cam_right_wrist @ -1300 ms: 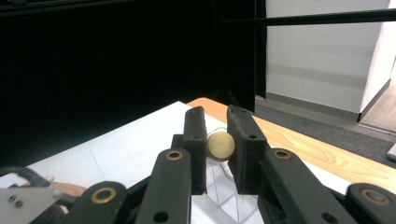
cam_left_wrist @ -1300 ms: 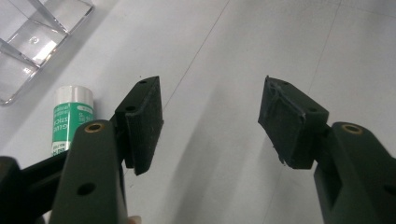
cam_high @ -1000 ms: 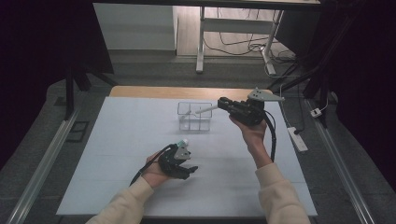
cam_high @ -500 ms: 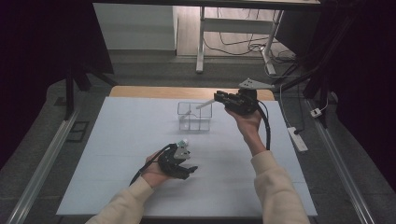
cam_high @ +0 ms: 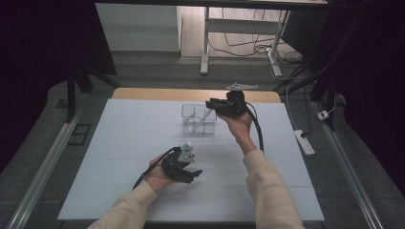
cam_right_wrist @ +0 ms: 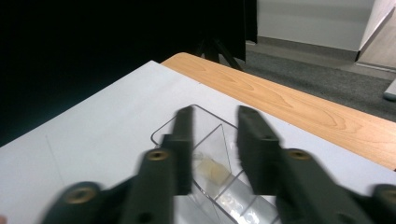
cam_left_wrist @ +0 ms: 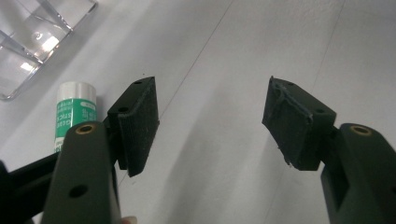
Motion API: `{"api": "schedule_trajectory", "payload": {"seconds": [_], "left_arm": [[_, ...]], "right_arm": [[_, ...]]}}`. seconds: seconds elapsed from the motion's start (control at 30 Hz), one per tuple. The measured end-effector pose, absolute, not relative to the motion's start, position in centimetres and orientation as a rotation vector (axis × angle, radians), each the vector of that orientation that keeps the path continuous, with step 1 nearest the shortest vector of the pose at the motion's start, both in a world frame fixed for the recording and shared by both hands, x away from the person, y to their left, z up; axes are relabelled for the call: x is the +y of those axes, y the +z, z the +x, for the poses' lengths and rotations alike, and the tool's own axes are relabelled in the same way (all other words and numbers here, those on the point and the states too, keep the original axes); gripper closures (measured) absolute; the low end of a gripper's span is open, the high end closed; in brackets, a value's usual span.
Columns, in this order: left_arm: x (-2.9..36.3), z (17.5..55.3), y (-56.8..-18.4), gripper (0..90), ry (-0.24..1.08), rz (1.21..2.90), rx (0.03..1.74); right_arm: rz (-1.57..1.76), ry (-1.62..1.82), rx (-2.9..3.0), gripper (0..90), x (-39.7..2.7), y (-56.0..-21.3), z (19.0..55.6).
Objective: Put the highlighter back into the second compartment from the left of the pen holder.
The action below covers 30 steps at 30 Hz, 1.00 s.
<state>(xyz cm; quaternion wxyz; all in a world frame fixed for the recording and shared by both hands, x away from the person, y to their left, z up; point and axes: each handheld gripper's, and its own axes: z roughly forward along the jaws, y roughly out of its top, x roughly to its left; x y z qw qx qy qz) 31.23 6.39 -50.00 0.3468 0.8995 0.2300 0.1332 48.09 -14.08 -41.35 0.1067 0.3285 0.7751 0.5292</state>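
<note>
A clear plastic organizer box (cam_high: 197, 125) with compartments stands at the middle back of the white mat. My right gripper (cam_high: 211, 105) hovers over its right side; its jaws have just been opening and stand apart (cam_right_wrist: 212, 119) with nothing pressed between them. A slim pale item (cam_high: 206, 115) leans in the box below, blurred (cam_right_wrist: 211, 170). My left gripper (cam_high: 195, 172) rests low near the front centre, open and empty (cam_left_wrist: 210, 100). A green-and-white glue stick (cam_left_wrist: 74, 114) lies just left of its jaws, also seen by the hand (cam_high: 188, 146).
The white mat (cam_high: 119, 157) covers most of the wooden table (cam_high: 157, 94). A corner of the clear box (cam_left_wrist: 32, 37) lies beyond the glue stick. A power strip (cam_high: 304, 141) lies on the floor at the right. Table legs and cables stand behind.
My right gripper has moved left and slightly down over the box and its jaws have parted. The slim pale item now leans in the box. The left hand has kept still.
</note>
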Motion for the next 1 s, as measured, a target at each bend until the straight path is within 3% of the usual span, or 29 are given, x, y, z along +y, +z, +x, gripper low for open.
{"api": "schedule_trajectory", "payload": {"seconds": [0.17, 0.5, 1.0], "left_arm": [[6.5, 31.3, -50.0, 35.9, 0.345, 2.328, 0.604], [6.6, 31.2, -50.0, 35.5, 0.349, 2.329, 0.611], [7.7, 31.4, -49.7, 35.4, 0.341, 2.298, 0.648]], "right_arm": [[0.955, 1.538, 2.254, 48.4, -14.0, -41.2, 47.5], [0.866, 1.541, 2.254, 46.6, -17.8, -41.4, 43.9], [0.850, 1.473, 2.304, 46.7, -25.2, -44.7, 37.3]]}}
